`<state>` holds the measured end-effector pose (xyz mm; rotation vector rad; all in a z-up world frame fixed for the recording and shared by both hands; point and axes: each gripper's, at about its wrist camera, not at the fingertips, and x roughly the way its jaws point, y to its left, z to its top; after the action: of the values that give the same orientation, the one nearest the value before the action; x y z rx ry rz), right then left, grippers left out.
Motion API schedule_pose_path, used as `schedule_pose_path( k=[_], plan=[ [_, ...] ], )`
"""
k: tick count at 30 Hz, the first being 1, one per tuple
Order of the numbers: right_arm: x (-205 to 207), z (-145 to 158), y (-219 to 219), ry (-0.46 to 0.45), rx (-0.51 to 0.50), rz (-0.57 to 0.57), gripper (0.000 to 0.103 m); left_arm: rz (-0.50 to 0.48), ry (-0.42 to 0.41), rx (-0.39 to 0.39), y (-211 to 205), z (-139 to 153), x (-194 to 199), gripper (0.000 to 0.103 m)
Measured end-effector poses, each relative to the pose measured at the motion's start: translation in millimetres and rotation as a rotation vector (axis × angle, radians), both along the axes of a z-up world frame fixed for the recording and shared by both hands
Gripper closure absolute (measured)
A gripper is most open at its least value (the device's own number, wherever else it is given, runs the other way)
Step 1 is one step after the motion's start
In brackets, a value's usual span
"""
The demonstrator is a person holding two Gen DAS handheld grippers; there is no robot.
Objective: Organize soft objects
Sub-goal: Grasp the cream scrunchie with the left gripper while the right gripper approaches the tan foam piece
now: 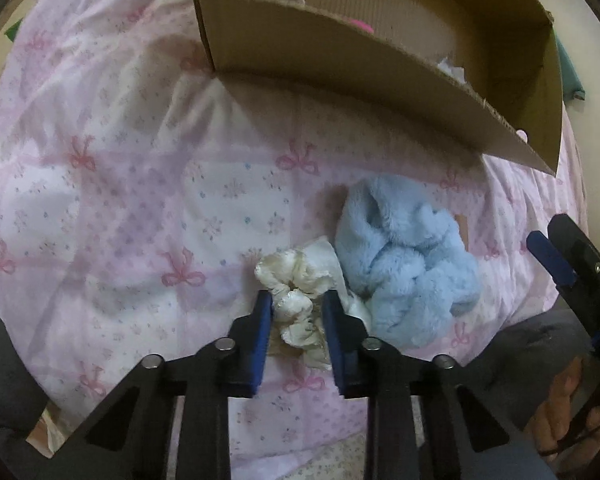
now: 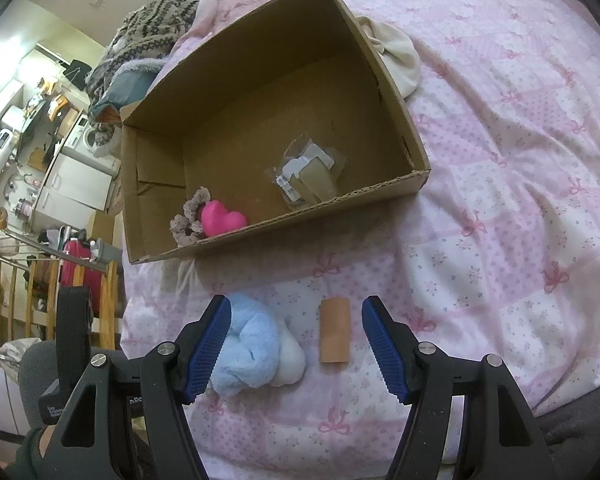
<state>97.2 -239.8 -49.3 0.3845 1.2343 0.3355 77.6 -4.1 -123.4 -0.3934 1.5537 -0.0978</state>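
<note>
The bed's pink bow-print quilt (image 2: pixel 520 184) carries everything. On it sits an open brown cardboard box (image 2: pixel 260 236), already holding a pink plush heart (image 2: pixel 223 218), a grey crocheted scrunchie (image 2: pixel 188 216) and a clear plastic packet (image 2: pixel 306 172). Outside it, near the front wall, lies a fluffy light-blue plush bundle (image 1: pixel 408 256), with a cream satin scrunchie (image 1: pixel 300 300) touching its left side. The left tool (image 1: pixel 296 300) has its jaws narrowed around that scrunchie and looks to be gripping it; the box lies ahead and slightly right. The right tool (image 2: pixel 296 312) hangs wide open and empty, with a small tan cardboard tube (image 2: pixel 334 330) lying lengthwise between its fingers.
</note>
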Motion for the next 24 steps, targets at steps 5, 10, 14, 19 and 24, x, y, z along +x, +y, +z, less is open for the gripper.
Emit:
schedule_pose_path(
  k=[5,10,14,19,24],
  plan=[
    [0.9,-2.7,-1.4,0.009,-0.002,0.0,0.031,0.003,-0.043,0.039,4.2,13.6,-3.7,0.09],
    [0.2,-5.0,-6.3,0.017,-0.004,-0.01,0.031,0.096,-0.135,0.066,31.0,41.5,-6.9,0.09],
    [1.6,-7.6,-9.6,0.03,0.007,-0.019,0.031,0.129,-0.206,0.077,43.9,57.0,-8.9,0.09],
    [5.4,-16.7,-11.9,0.083,0.09,-0.011,0.031,0.127,-0.275,0.069,50.0,75.5,-6.8,0.09],
    [10.6,-33.1,-5.0,0.162,0.105,0.015,0.047,0.086,-0.319,0.159,34.5,81.0,-2.5,0.09]
  ],
)
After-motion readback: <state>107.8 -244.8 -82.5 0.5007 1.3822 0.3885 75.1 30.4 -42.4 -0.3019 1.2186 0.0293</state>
